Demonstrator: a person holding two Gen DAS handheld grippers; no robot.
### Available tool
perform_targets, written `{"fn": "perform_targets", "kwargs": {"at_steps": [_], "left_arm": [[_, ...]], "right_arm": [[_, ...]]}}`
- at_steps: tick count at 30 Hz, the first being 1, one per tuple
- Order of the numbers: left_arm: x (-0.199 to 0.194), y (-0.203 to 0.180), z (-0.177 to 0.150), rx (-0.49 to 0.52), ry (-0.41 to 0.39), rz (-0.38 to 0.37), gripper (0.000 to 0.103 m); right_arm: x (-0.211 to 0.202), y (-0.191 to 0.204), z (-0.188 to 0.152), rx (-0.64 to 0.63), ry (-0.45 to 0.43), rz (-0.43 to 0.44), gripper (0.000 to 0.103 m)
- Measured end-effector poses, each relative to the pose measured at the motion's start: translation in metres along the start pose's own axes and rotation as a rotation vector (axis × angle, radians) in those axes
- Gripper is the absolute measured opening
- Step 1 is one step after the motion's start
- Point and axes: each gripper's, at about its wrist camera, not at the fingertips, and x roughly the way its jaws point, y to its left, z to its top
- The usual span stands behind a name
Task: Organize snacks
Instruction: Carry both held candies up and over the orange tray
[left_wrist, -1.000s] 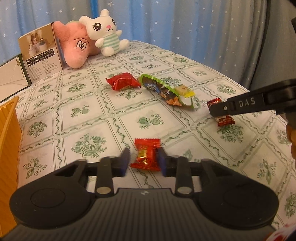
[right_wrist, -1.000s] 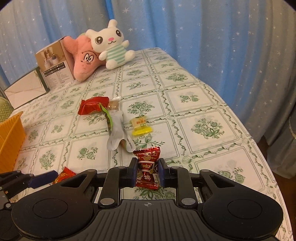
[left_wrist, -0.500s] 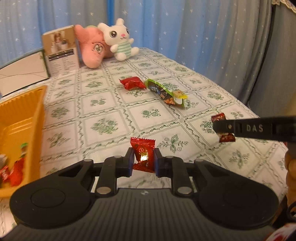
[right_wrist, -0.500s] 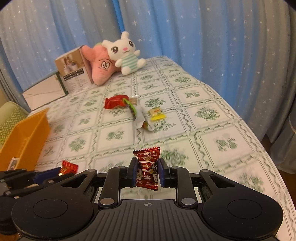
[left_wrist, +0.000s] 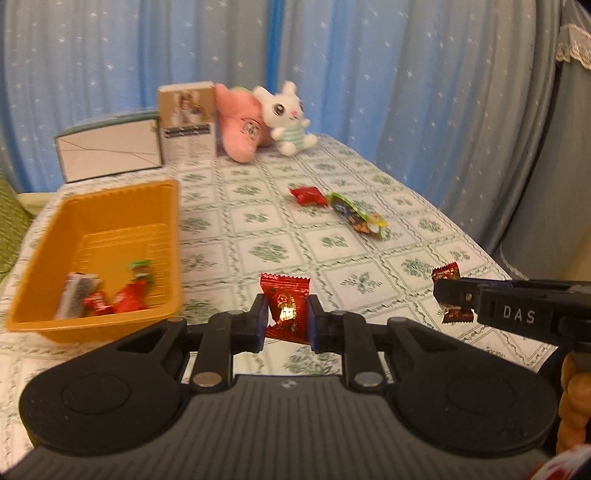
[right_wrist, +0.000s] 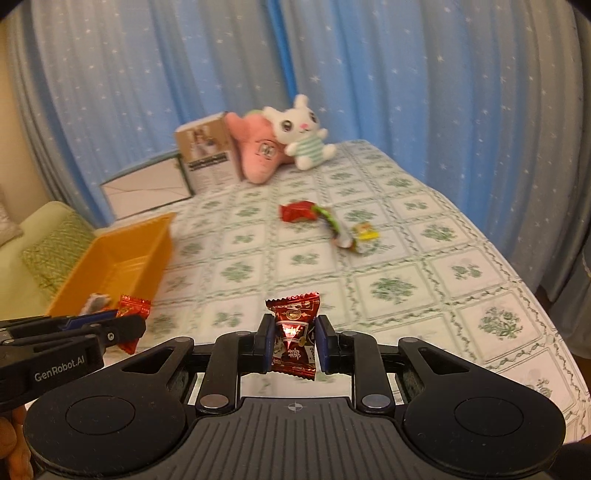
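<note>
My left gripper (left_wrist: 285, 320) is shut on a bright red candy (left_wrist: 286, 308), held above the table. To its left stands an orange tray (left_wrist: 48, 317) with several wrapped snacks inside. My right gripper (right_wrist: 294, 345) is shut on a dark red candy (right_wrist: 294, 334), also lifted off the cloth. In the left wrist view the right gripper (left_wrist: 451, 297) shows from the side with its dark red candy (left_wrist: 446, 272). In the right wrist view the left gripper (right_wrist: 129, 328) shows low on the left with its red candy (right_wrist: 133, 305). On the table lie a red snack pack (left_wrist: 308, 195), a green wrapper (left_wrist: 349, 211) and a small yellow candy (left_wrist: 376, 220).
At the back of the table (left_wrist: 424, 258) with a floral cloth stand a brown box (left_wrist: 186, 122), a white card holder (left_wrist: 109, 153), a pink plush (left_wrist: 240, 129) and a white rabbit plush (left_wrist: 286, 118). Blue curtains hang behind. The table's edge falls off on the right.
Both grippers rose and drew back from the table with their candies. The left one closed onto its red candy. The orange tray has come into view on the left.
</note>
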Motion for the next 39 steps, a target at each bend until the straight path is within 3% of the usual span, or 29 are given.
{"fn": "perform_targets", "kwargs": {"at_steps": [15, 39], "left_arm": [[-0.051, 0.062, 0.002, -0.095, -0.048, 0.130, 0.019], [-0.064, 0.124, 0.004, -0.156, -0.056, 0.185, 0.019]], "right_arm": [[-0.005, 0.077, 0.011, -0.110, -0.014, 0.133, 0.023], [0.029, 0.147, 0.019, -0.223, 0.024, 0.241, 0.023]]}}
